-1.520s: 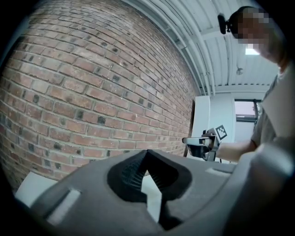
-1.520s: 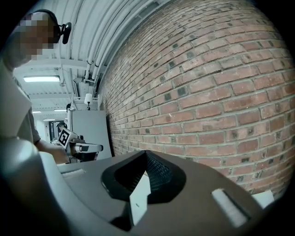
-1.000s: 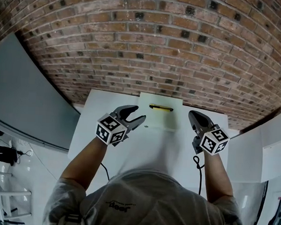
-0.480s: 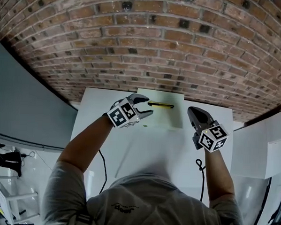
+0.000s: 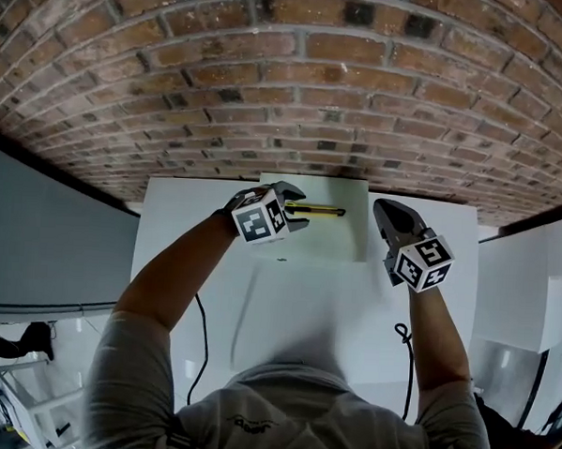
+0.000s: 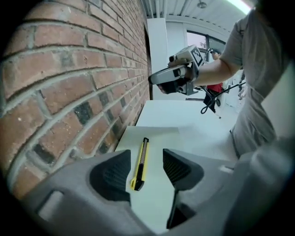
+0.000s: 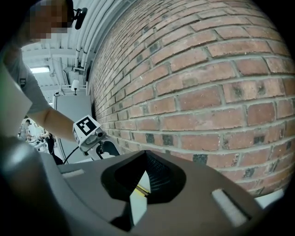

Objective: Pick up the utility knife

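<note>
A yellow and black utility knife [image 5: 323, 210] lies on a pale sheet [image 5: 341, 239] at the far edge of the white table [image 5: 186, 251], close to the brick wall. My left gripper [image 5: 289, 206] is open at the knife's left end. In the left gripper view the knife [image 6: 140, 162] lies lengthwise in the gap between the two pads [image 6: 112, 174], with neither pad touching it. My right gripper [image 5: 385, 209] hovers to the right of the sheet, jaws shut with nothing held. In the right gripper view only a thin slit shows between its pads [image 7: 156, 177].
The brick wall [image 5: 297, 88] rises directly behind the table's far edge. A grey panel [image 5: 46, 235] stands at the left and white furniture [image 5: 532, 279] at the right. Black cables [image 5: 402, 333] hang from both grippers over the table's near part.
My left gripper has moved forward and to the right, from beside the sheet to the knife's left end. The right gripper has stayed almost in place.
</note>
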Action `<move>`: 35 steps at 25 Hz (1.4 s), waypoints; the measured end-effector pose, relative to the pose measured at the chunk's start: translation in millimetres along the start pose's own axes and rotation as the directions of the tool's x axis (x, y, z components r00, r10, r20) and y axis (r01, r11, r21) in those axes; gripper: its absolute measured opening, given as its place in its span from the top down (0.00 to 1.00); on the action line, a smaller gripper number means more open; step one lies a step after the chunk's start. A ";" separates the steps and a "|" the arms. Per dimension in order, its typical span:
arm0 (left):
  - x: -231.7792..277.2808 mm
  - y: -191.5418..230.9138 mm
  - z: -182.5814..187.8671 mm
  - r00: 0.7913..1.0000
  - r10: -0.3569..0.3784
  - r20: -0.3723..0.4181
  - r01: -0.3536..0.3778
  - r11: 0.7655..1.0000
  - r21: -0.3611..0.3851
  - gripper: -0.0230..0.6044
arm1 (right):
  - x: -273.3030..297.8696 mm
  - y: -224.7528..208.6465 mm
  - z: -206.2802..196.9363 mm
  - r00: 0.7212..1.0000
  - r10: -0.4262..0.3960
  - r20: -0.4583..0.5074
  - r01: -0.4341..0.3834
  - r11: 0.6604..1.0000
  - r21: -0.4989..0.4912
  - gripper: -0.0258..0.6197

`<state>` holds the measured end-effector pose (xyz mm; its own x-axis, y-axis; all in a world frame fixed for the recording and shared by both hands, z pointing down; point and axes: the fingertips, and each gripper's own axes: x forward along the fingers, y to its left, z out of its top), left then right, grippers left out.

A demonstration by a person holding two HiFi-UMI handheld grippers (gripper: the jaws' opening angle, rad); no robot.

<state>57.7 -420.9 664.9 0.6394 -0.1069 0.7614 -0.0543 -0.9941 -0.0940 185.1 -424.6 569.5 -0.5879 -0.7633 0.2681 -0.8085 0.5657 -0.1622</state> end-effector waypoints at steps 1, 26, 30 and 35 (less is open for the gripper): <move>8.7 2.9 -3.1 1.000 -0.014 -0.011 0.014 1.000 0.010 0.60 | 5.4 -5.0 -3.7 1.000 -0.001 -0.005 0.001 1.000 0.000 0.95; 107.8 14.6 -53.0 0.926 -0.234 -0.296 0.217 0.972 -0.091 0.77 | 51.1 -38.8 -57.3 0.998 0.007 -0.064 -0.005 0.999 0.046 0.95; 100.1 13.0 -41.7 0.949 -0.219 -0.227 0.206 0.975 -0.080 0.78 | 43.6 -36.9 -53.6 0.998 0.005 -0.062 -0.002 0.999 0.040 0.95; 79.7 19.4 -27.4 0.973 -0.162 -0.164 0.150 0.985 -0.085 0.78 | 36.0 -38.1 -36.7 0.999 -0.008 -0.049 0.009 1.000 0.020 0.95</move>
<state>86.5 -449.1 741.4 0.5054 0.0540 0.8612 -0.0231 -0.9968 0.0760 195.8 -462.2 620.1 -0.5796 -0.7512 0.3159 -0.8139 0.5530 -0.1784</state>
